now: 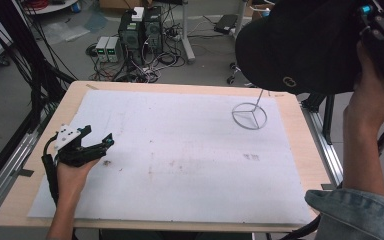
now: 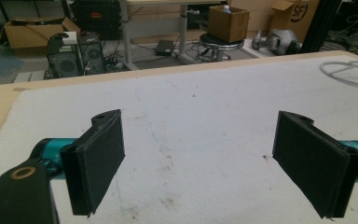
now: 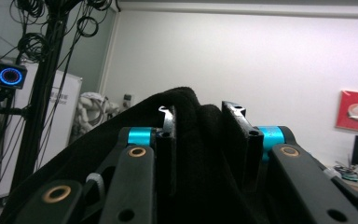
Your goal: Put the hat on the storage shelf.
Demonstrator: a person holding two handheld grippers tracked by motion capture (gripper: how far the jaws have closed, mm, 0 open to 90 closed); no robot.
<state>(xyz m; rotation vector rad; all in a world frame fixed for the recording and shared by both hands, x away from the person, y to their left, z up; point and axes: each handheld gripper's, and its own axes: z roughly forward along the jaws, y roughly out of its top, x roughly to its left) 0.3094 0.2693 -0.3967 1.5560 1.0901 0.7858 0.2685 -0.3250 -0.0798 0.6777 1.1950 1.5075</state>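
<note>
Overhead — black cap [image 1: 300, 45] in right gripper [image 3: 199, 140]

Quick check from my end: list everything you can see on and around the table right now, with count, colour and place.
Cap: one, black, held up at the far right.
Wire stand: one, silver, ring base on the mat's far right.
Mat: one, white, stained, covering the table.
Table: one, light wood.
Computer towers: two, dark, on the floor beyond.
Left gripper: black, open, low over the mat's left.
Right gripper: black, shut on the cap.
</note>
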